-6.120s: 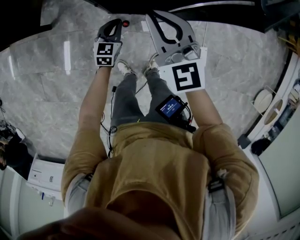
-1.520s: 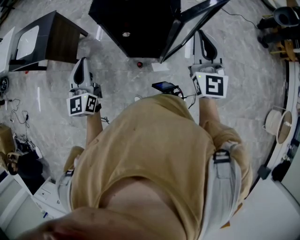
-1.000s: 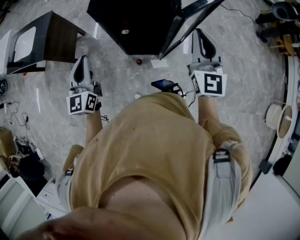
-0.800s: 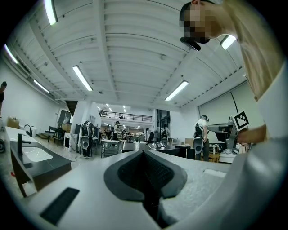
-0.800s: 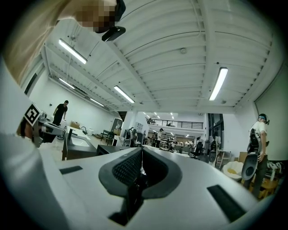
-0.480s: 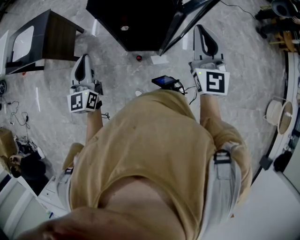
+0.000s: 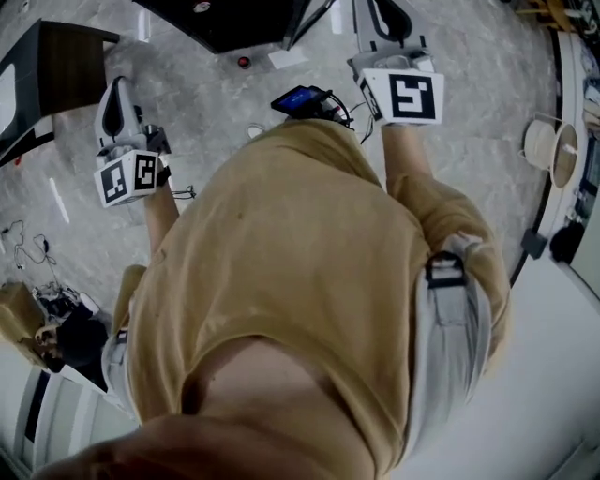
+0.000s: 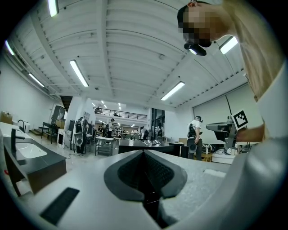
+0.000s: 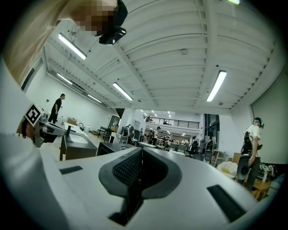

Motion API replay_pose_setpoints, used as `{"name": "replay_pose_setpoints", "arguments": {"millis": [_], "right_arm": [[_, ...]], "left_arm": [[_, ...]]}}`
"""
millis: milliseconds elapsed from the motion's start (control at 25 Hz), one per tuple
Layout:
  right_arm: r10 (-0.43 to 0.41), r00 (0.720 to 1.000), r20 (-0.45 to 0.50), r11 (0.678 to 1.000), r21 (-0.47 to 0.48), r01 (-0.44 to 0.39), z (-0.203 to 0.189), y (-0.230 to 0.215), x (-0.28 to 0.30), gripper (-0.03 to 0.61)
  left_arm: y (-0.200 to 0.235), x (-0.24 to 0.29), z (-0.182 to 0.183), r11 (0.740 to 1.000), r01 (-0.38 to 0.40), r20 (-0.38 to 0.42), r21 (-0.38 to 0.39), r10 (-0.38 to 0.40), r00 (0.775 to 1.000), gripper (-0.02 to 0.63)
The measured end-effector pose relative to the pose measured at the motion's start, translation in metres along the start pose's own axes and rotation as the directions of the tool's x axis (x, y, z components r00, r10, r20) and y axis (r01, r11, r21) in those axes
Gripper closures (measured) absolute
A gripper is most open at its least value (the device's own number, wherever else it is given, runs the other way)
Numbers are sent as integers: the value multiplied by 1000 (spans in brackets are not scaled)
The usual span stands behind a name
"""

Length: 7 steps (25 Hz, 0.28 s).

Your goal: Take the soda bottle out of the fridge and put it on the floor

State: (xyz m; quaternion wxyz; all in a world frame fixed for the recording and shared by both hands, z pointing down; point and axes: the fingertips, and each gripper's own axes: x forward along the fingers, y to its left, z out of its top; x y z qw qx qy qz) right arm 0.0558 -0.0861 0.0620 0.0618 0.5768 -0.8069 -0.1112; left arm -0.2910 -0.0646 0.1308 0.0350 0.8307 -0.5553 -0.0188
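Bottle: we can't confirm it in any view. The only candidate is one small red dot (image 7: pixel 244 62) on the floor (image 7: pixel 216 112), just in front of the fridge (image 7: pixel 225 19) and well apart from both claws. It's too small to read shape, label, long axis or heading.

Counts:
- one black fridge at the top edge of the head view, door (image 7: pixel 302 19) swung out
- one white slip (image 7: pixel 286 58) on the floor beside the dot
- one dark counter (image 7: pixel 56 66) with a sink, off to the left
- one phone (image 7: pixel 300 98) with a lit blue screen, just ahead of our shirt
- two claws, each with one marker cube

Left claw (image 8: pixel 144 155): clenched, pads together, nothing between them. Right claw (image 9: pixel 141 155): same, clenched and empty. Both point level out into the hall, one on either side of our body and well apart. Neither touches anything. The gripper views show only ceiling lights, benches and a few people standing far off.
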Motion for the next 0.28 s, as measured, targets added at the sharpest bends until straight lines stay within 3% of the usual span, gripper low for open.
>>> {"name": "replay_pose_setpoints", "arguments": {"millis": [280], "right_arm": [[-20,1000,-25,1000,-12,19,-19,-4,-12,577]], "left_arm": [[-11,4,-21,1000,14,6,-8,-14,1000,612]]}}
